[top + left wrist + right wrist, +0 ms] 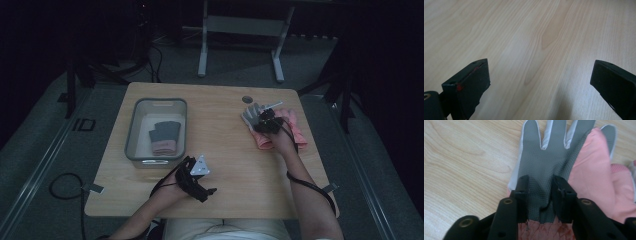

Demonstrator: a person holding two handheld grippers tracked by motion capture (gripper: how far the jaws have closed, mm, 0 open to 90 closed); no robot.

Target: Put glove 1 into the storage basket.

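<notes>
Right tongs (540, 195) pinch the grey-palmed glove (549, 157) at two o'clock; left tongs (539, 85) gape wide, empty. Next, I'd judge: lift it toward the bin (131, 131).

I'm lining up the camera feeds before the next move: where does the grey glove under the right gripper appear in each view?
High view: the grey glove lies right of centre on the table, on the pink glove.
Left gripper view: not in it.
Right gripper view: centre, palm pinched in the right gripper.
Shared landmark: the wooden table.
</notes>
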